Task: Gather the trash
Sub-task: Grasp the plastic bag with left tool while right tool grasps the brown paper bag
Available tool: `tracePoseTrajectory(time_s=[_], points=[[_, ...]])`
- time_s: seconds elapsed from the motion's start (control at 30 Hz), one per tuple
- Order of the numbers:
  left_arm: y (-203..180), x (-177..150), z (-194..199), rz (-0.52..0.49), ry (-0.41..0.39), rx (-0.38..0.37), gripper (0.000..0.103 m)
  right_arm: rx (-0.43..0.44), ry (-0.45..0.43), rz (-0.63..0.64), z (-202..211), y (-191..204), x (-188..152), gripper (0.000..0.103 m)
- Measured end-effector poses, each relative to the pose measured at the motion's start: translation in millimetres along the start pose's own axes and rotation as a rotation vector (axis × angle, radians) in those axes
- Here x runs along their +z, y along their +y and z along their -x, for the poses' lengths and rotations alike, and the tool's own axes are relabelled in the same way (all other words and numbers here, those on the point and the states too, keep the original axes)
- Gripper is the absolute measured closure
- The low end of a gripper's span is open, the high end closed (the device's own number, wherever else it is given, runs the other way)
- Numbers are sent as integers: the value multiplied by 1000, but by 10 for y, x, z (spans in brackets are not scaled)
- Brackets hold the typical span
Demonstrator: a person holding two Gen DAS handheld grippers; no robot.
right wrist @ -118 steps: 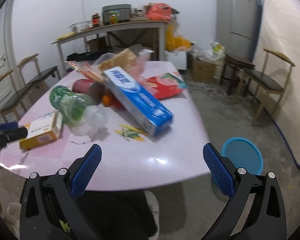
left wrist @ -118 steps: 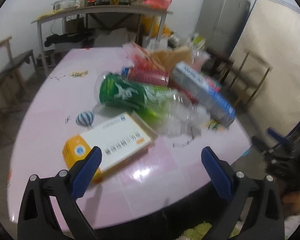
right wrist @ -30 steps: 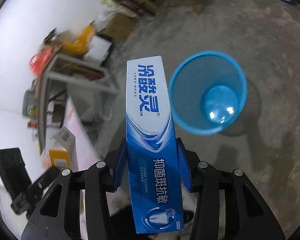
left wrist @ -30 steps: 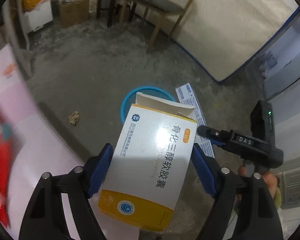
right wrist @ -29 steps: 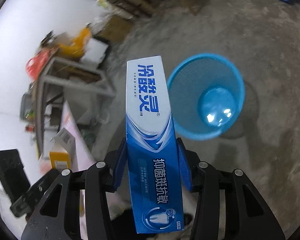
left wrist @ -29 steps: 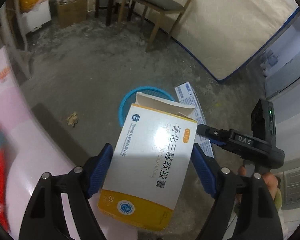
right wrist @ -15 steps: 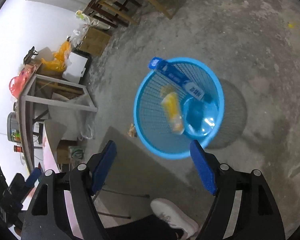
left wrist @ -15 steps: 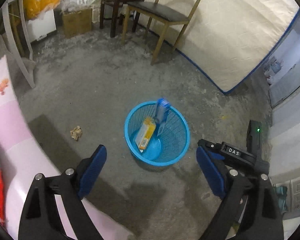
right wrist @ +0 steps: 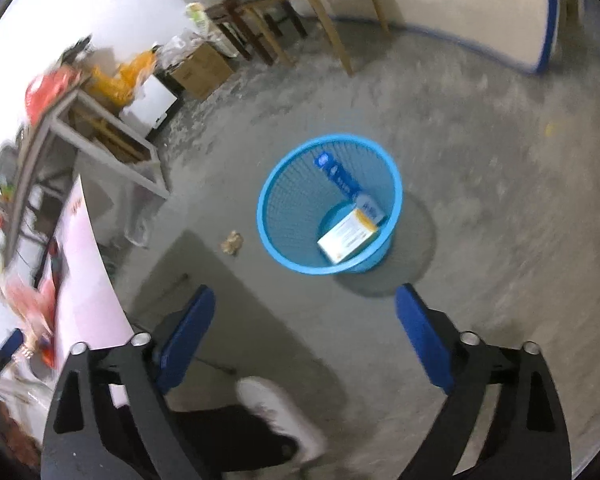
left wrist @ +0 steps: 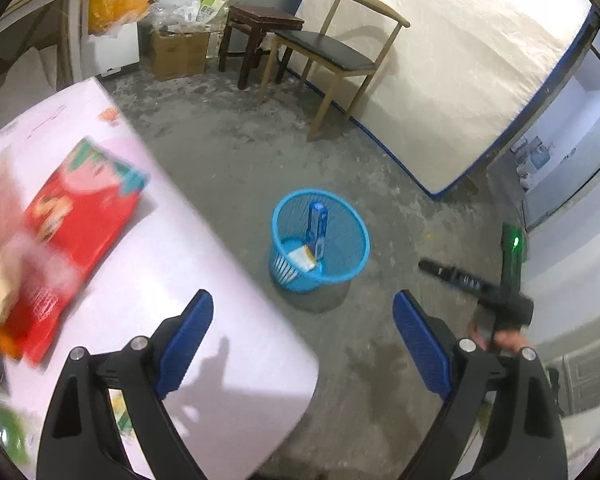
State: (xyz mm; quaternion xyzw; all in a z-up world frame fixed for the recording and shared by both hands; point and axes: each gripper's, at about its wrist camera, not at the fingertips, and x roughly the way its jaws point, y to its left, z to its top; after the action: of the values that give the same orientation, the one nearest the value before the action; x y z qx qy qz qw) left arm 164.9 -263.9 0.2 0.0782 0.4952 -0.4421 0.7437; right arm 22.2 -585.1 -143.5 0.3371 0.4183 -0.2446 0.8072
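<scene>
The pink tabletop (left wrist: 204,320) fills the lower left of the left wrist view; its rounded corner ends at lower centre, and bare concrete floor (left wrist: 236,160) opens to the right of that edge. The blue bin (left wrist: 354,254) stands on the floor at centre frame, apart from the tabletop edge, with open floor all round it. Inside it a blue toothpaste box (left wrist: 318,222) leans upright against the wall and a white and yellow medicine box (right wrist: 348,236) lies at the bottom.

The left gripper (left wrist: 304,340) hangs over the tabletop corner, its jaws spread wide with nothing between them. The right gripper (right wrist: 306,342) has just been opening its jaws; they stand wide and bare over the floor, the bin beyond them at centre. A white shoe (right wrist: 276,420) shows at the bottom of the right wrist view.

A red snack bag (left wrist: 76,236) lies on the tabletop at left. A wooden chair (left wrist: 332,56), a dark stool (left wrist: 260,28) and a cardboard box (left wrist: 178,54) stand along the top, and a mattress (left wrist: 460,72) leans at upper right.
</scene>
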Motion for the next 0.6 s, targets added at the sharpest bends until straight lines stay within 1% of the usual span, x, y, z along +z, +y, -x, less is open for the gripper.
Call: tracePoseTrajectory(time_s=[0.03,0.07,0.13,0.2,0.23,0.27,0.33,0.37,0.43,0.5,0.53,0.6], points=[[69,-100,133,9,-13,-9,13,-27,-29,41,76,113,-21,8],[151,-183,248,19,-27,-6,10,-62,-69,103,176,280,-58,8],[311,-377,503,48,-78,27,6,-115,-146,227,340,610,-130,8],[476,-562,767,68,-131,72,6,-153,-208,335,451,914,-213,8],[525,-632,859,74,-144,87,6,-159,-231,372,491,1027,-250,8],[607,-718,981,85,-161,104,6,-152,-259,427,557,1222,-308,8],[735,-861,1188,115,-191,119,6,-106,-285,496,631,1486,-395,8],[787,-918,1267,129,-208,131,6,-67,-300,537,683,1662,-460,8],[896,-1081,1460,136,-265,144,6,-6,-328,594,766,1914,-571,8],[987,-1233,1619,124,-315,135,5,84,-368,652,879,2169,-711,8],[1028,-1308,1680,133,-332,140,5,161,-382,685,922,2287,-798,8],[1125,-1456,1760,178,-367,155,6,255,-388,715,955,2417,-907,8]])
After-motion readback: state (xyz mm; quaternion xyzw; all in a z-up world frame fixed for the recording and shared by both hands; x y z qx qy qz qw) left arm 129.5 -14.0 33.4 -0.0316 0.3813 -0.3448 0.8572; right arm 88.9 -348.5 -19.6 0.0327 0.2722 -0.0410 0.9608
